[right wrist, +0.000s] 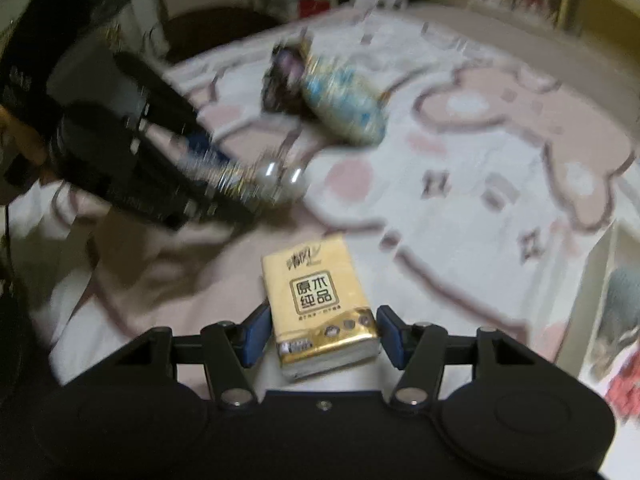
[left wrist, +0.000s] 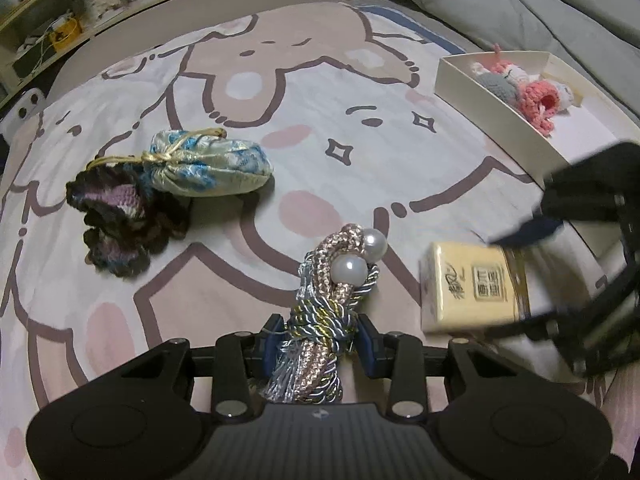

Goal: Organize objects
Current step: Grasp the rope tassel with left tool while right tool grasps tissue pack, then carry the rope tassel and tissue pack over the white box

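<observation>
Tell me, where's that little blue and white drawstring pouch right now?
In the left wrist view, the drawstring pouch lies on the cartoon bedspread at left, touching the dark crocheted piece, well away from the white box.

Open bedspread (left wrist: 360, 92) between pouch (left wrist: 212, 168) and box (left wrist: 492, 108).

On the yellow tissue pack (right wrist: 320, 312), the characters 原木纯品 are printed in a framed square; a brush-script logo above them and small print beneath cannot be read.
</observation>
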`<move>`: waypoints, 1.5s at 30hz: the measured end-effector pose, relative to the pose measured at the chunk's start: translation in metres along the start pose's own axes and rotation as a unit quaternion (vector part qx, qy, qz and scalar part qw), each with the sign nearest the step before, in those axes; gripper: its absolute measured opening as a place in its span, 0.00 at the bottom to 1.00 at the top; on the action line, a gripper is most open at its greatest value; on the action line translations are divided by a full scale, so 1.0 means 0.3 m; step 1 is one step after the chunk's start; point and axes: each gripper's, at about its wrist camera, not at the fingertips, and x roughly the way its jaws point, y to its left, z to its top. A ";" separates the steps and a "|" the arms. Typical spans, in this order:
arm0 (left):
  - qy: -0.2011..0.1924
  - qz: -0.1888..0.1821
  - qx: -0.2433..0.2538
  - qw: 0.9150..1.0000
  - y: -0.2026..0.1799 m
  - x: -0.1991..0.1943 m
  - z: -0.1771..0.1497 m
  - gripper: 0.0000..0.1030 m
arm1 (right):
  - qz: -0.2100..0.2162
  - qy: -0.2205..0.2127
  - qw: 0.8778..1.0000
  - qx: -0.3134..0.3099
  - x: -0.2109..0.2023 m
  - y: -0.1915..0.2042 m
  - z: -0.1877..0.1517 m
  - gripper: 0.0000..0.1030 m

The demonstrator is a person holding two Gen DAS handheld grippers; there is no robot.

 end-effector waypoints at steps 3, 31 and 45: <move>0.006 0.009 0.003 1.000 -0.020 0.015 0.000 0.39 | 0.005 0.011 0.999 -0.030 0.009 0.034 -0.013 0.56; -0.055 0.006 -0.070 0.996 -0.048 -0.028 0.060 0.38 | -0.089 -0.053 0.991 0.087 -0.062 -0.068 0.058 0.51; -0.130 0.024 -0.158 0.979 -0.020 -0.119 0.085 0.38 | -0.153 -0.131 0.963 0.182 -0.210 -0.149 0.091 0.51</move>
